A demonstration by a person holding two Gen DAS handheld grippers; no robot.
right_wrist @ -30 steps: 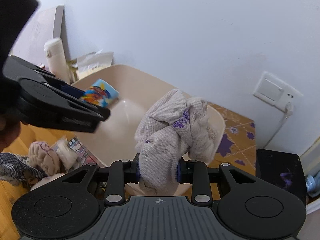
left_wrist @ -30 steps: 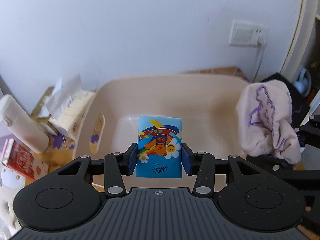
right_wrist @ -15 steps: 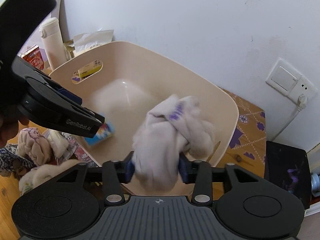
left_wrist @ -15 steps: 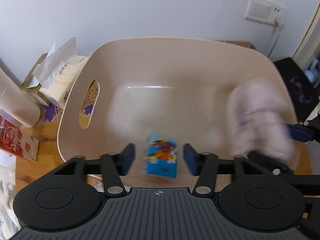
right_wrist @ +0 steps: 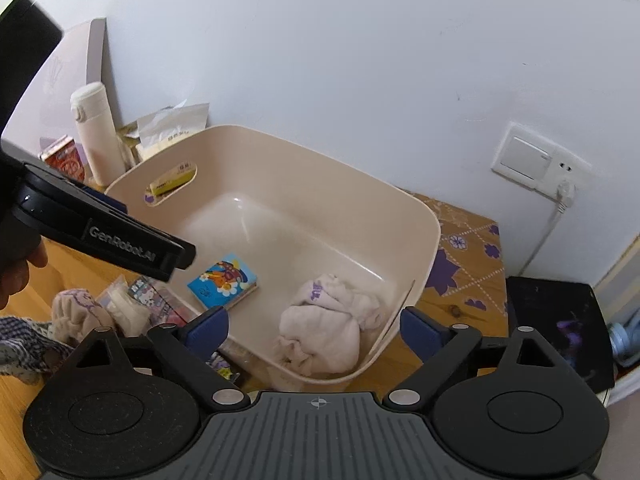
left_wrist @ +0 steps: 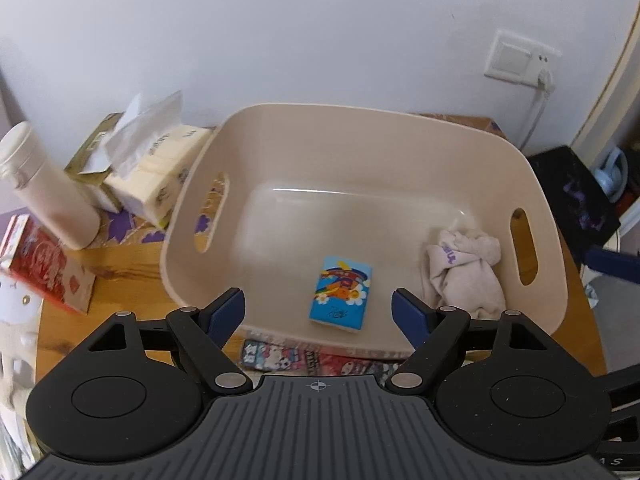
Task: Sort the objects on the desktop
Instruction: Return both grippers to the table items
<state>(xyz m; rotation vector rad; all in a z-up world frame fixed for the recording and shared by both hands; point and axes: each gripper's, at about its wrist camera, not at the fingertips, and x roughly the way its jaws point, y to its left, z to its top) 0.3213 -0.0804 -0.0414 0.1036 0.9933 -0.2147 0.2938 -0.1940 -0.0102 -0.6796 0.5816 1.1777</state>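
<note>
A beige plastic bin (left_wrist: 400,124) stands on the wooden table; it also shows in the right wrist view (right_wrist: 304,152). A blue cartoon tissue pack (left_wrist: 341,292) lies flat on its floor, also in the right wrist view (right_wrist: 223,280). A crumpled white cloth with purple print (left_wrist: 464,268) lies in the bin's right end, also in the right wrist view (right_wrist: 324,328). My left gripper (left_wrist: 319,312) is open and empty above the bin's near rim. My right gripper (right_wrist: 314,330) is open and empty above the cloth.
A white bottle (left_wrist: 44,188), a tissue box (left_wrist: 156,176) and a red carton (left_wrist: 44,268) stand left of the bin. Cartoon packets (left_wrist: 304,360) lie in front of it. More cloths (right_wrist: 76,316) lie on the table at left. A wall socket (right_wrist: 536,160) and a black object (right_wrist: 560,316) are at right.
Both grippers opened and pulled back upward. The tissue pack and the cloth dropped out of them and now lie in the bin.
</note>
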